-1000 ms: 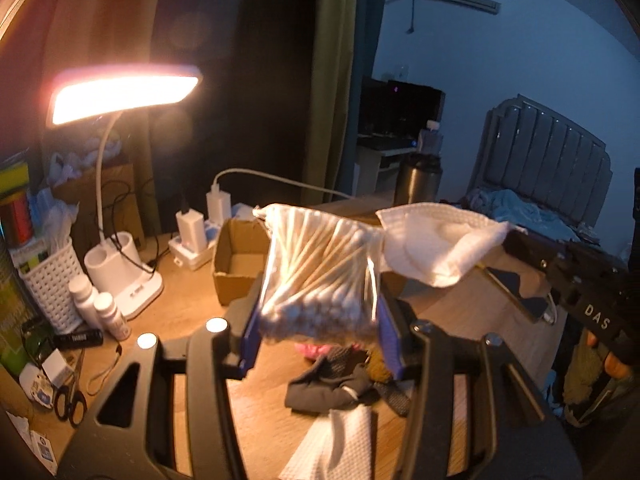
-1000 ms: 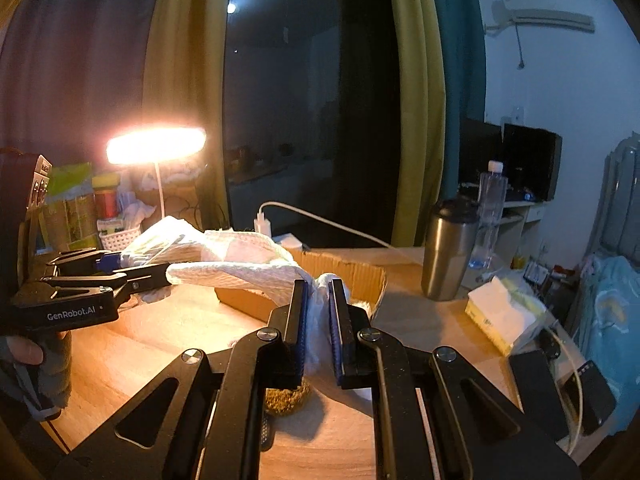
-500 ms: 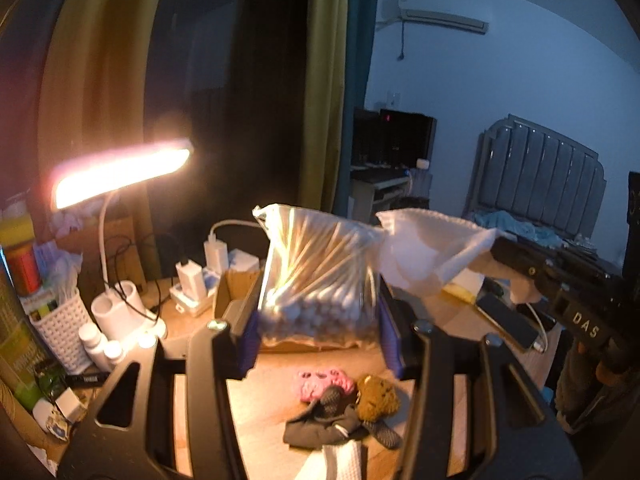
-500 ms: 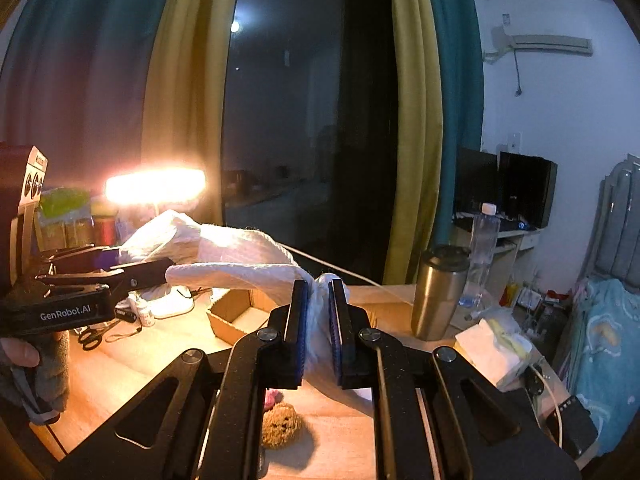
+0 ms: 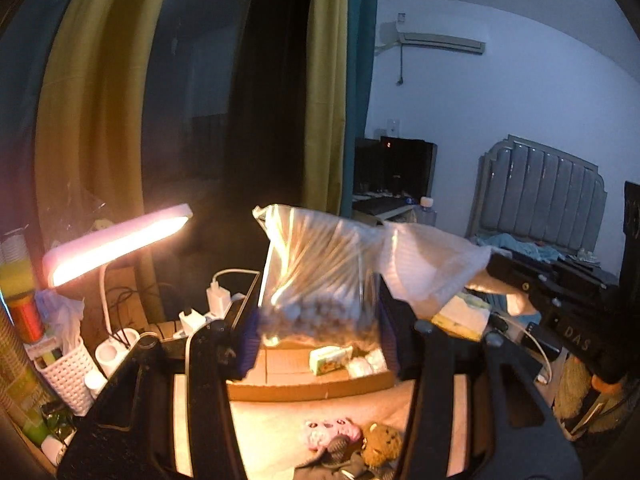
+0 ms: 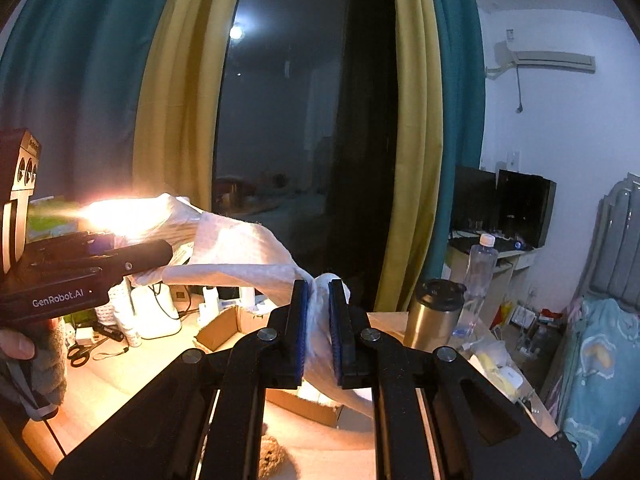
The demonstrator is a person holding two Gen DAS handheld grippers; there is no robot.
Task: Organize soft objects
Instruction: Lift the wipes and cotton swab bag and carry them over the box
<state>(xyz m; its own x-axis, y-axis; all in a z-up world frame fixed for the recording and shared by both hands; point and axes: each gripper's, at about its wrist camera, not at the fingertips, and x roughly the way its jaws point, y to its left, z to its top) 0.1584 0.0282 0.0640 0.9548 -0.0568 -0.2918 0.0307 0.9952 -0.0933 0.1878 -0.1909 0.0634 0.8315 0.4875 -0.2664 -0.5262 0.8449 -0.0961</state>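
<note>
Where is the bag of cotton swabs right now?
In the left wrist view the bag of cotton swabs is clamped in the left gripper, held above the cardboard box, beside the white cloth.

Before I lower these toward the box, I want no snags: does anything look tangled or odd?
Yes. The white cloth pinched in the right gripper stretches across to the bag of cotton swabs clamped in the left gripper, so the two held items look bridged above the cardboard box.
</note>
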